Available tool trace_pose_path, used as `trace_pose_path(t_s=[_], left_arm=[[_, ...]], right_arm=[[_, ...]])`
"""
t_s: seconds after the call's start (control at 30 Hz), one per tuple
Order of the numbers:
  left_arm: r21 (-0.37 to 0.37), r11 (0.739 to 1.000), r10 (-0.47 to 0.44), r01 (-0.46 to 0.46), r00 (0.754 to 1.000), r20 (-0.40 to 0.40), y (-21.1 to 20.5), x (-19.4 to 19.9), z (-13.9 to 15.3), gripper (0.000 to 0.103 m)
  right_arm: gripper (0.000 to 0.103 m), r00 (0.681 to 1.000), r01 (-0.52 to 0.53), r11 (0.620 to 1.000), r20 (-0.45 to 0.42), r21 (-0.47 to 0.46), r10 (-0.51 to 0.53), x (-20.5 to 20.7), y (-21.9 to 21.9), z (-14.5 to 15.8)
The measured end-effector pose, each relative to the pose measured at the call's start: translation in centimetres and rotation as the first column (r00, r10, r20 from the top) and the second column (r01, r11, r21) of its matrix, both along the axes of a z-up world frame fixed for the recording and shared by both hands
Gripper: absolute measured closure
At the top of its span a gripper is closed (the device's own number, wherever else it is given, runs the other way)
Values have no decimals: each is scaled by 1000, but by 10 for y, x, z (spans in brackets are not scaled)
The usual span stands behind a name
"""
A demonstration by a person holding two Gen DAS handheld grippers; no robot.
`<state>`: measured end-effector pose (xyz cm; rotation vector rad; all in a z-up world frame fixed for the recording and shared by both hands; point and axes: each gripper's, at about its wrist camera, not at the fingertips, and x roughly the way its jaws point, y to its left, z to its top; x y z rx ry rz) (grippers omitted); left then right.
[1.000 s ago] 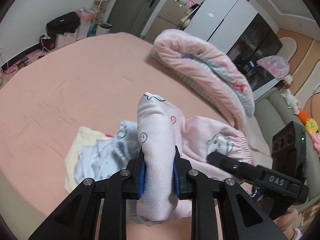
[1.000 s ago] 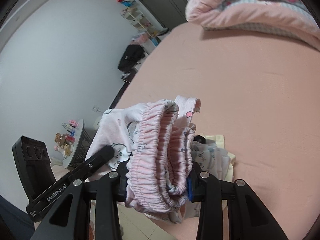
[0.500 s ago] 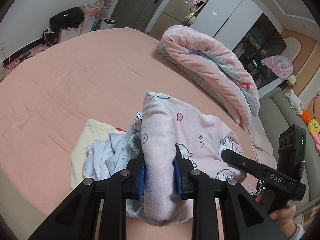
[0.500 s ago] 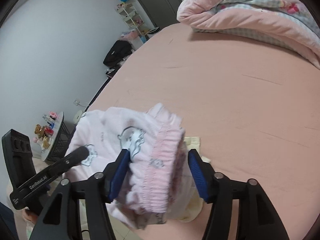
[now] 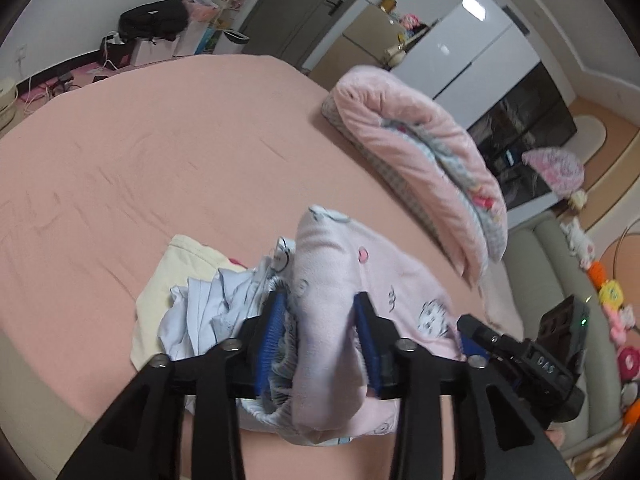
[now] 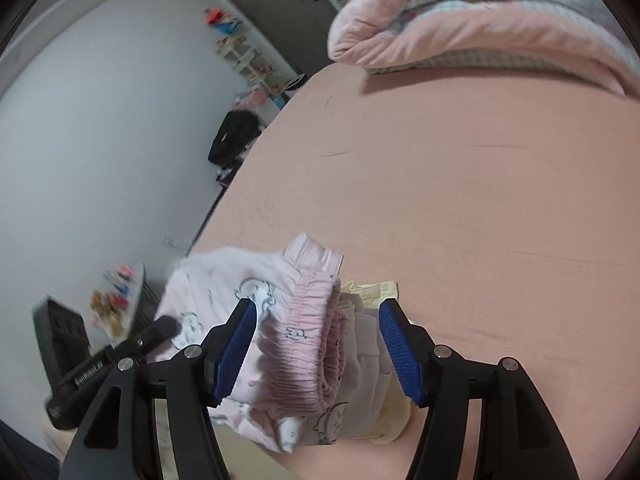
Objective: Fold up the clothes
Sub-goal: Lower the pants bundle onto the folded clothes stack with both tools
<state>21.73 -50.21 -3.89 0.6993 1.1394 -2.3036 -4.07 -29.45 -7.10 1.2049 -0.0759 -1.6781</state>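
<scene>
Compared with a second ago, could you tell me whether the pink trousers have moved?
Yes. The pink trousers have come down onto the clothes pile on the bed, nearer the folded blanket.

Rolled pink quilt (image 5: 420,152) on the bed (image 5: 160,160) — black bag (image 5: 154,20) beyond

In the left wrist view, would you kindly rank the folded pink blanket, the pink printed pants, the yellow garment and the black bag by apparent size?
1. Folded pink blanket
2. Pink printed pants, though nearness to the camera inflates them
3. Yellow garment, partly covered
4. Black bag, far away
</scene>
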Motion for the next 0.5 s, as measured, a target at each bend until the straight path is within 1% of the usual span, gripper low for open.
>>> trace_pose_path(t_s=[0.03, 0.1, 0.13, 0.17, 0.2, 0.3, 0.43, 0.5], left_arm=[[0, 1000, 4, -4, 1000, -5, 0, 1, 2, 60], [0, 1000, 11, -11, 1000, -14, -1, 1, 6, 59], [0, 1000, 14, -14, 1000, -19, -1, 2, 7, 58], [-3, 1000, 17, -17, 1000, 1, -1, -1, 8, 58], [-18, 1000, 13, -13, 1000, 18, 1, -3, 10, 58], [-85, 996, 3, 2, 998, 56, 9, -9, 17, 58], [-121, 992, -27, 37, 996, 80, 20, -13, 21, 58], [-137, 990, -25, 37, 996, 85, 26, -11, 24, 58]], right_arm=[[39, 1000, -1, 1000, -6, 0, 1, -1, 1, 2], [39, 999, -12, 1000, -48, -11, 11, 2, 2, 6], [36, 998, -17, 1000, -63, -7, 17, 4, -3, 7], [35, 998, -23, 1000, -63, 4, 24, 5, -6, 6], [35, 998, -30, 999, -60, 16, 31, 6, -8, 4], [35, 999, -30, 1000, -20, 5, 30, 8, -6, -1], [35, 998, -40, 999, -44, 17, 40, 11, -7, 1], [35, 997, -53, 998, -54, 21, 55, 11, 1, 2]])
